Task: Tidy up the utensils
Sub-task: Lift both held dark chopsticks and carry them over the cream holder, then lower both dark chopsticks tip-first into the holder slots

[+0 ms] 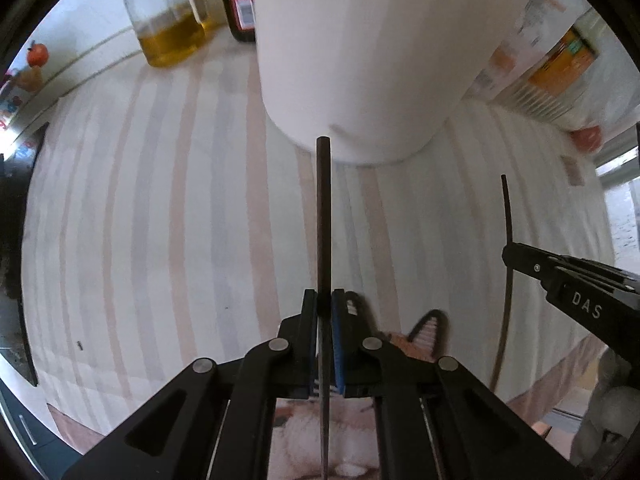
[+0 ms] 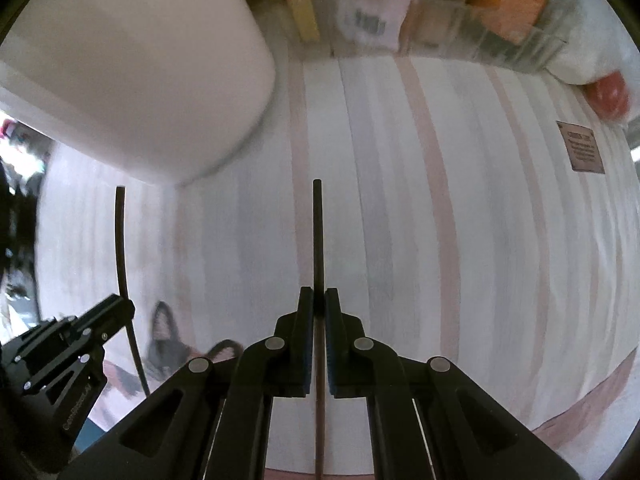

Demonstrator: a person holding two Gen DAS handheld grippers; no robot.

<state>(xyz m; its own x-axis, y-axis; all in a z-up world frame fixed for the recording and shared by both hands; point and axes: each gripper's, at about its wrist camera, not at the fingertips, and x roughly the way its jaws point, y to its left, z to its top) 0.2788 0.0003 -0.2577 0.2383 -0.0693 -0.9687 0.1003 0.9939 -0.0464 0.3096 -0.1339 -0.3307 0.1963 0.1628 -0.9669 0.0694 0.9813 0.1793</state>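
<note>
Each hand-held gripper points steeply down over the striped cloth point(image 1: 160, 220) on the counter. The left hand-held gripper point(image 1: 324, 304) is clenched on a thin dark chopstick point(image 1: 323, 216), whose blunt end rises just in front of the white cylindrical container point(image 1: 352, 60). The right hand-held gripper point(image 2: 319, 304) is clamped on a second dark chopstick point(image 2: 317, 240), held clear above the cloth, with the container off towards the other gripper's side. Farther back, along the counter's far edge, stand an oil bottle point(image 1: 168, 20), a dark bottle point(image 1: 240, 0) and blurred food packets point(image 2: 360, 4).
</note>
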